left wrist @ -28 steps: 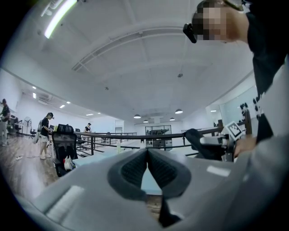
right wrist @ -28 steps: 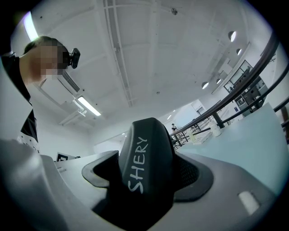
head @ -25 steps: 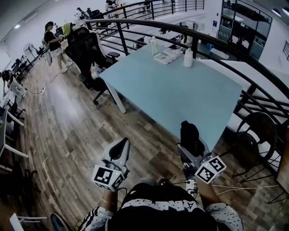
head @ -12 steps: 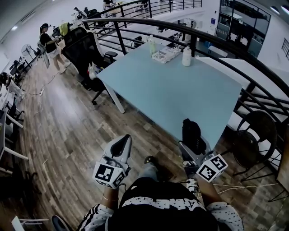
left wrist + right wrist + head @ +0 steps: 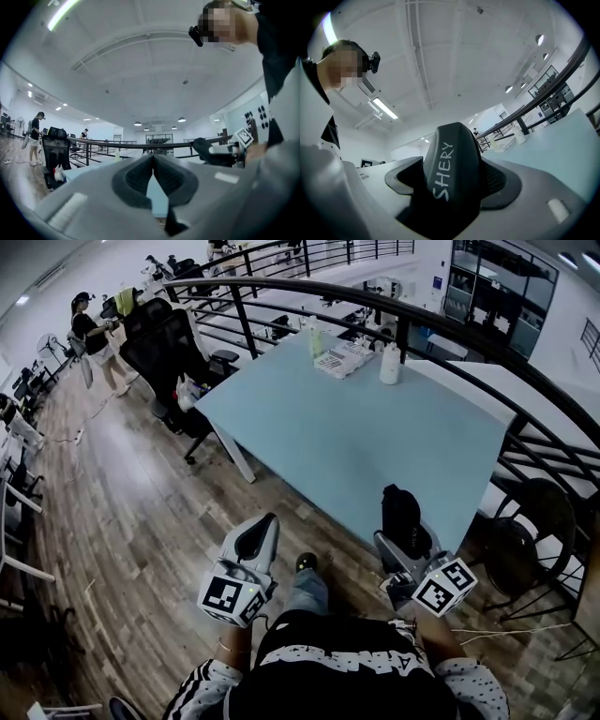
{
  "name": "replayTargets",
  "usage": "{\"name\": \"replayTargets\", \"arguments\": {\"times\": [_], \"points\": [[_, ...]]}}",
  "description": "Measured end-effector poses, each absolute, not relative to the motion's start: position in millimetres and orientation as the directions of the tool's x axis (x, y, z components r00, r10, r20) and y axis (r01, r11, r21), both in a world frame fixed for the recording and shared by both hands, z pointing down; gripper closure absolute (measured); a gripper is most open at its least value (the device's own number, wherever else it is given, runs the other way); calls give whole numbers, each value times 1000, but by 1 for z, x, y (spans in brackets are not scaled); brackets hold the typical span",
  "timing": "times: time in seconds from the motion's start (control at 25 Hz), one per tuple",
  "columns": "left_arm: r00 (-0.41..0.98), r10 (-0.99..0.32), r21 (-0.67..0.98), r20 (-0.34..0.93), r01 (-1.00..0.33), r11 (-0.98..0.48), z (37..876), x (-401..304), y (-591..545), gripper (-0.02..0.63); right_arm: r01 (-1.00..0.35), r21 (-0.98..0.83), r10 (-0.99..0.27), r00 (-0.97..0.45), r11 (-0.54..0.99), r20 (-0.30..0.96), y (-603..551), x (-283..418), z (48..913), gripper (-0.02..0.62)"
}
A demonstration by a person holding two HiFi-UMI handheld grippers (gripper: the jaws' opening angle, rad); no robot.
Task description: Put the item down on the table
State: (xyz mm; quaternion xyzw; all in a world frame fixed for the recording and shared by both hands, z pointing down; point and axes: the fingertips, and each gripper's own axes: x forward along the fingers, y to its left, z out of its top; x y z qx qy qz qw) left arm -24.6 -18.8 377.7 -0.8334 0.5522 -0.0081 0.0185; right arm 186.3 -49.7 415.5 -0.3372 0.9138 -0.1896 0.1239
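My right gripper (image 5: pixel 403 526) is shut on a black item (image 5: pixel 399 512) with white lettering, which stands up between the jaws at the near edge of the light blue table (image 5: pixel 356 427). In the right gripper view the black item (image 5: pixel 451 176) fills the space between the jaws and points up toward the ceiling. My left gripper (image 5: pixel 255 538) hangs over the wooden floor left of the table's near edge, its pads (image 5: pixel 140 176) pressed together with nothing between them. The right gripper (image 5: pixel 220 150) shows at the right of the left gripper view.
A white bottle (image 5: pixel 390 364), a stack of papers (image 5: pixel 337 359) and a green-tinted bottle (image 5: pixel 315 336) sit at the table's far end. A curved black railing (image 5: pixel 487 362) runs behind and to the right. Black office chairs (image 5: pixel 164 334) stand at far left, a round chair (image 5: pixel 530 521) at right. A person (image 5: pixel 89 343) stands far left.
I have stepped a little closer to the table; both grippers sit slightly further right and forward. The black item stays held in the right gripper.
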Motion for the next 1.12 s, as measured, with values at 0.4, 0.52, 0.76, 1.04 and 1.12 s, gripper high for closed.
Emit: {"name": "replayTargets", "arguments": {"times": [0.4, 0.52, 0.76, 1.04, 1.12], "points": [[394, -919, -20, 14, -919, -395, 396, -49, -76, 606, -572, -437, -660, -748, 694, -69, -101, 159, 426, 222], [403, -915, -16, 15, -915, -403, 398, -55, -90, 606, -575, -436, -662, -746, 692, -66, -115, 151, 426, 222], [408, -913, -15, 11, -913, -408, 393, -64, -115, 606, -585, -437, -669, -741, 683, -54, -137, 143, 424, 222], [423, -906, 1, 18, -906, -423, 397, -71, -147, 606, -597, -445, -683, -729, 667, -45, -167, 134, 427, 222], [427, -904, 0, 19, -904, -427, 398, -74, -156, 606, -600, -447, -686, -726, 663, -41, -176, 131, 428, 222]]}}
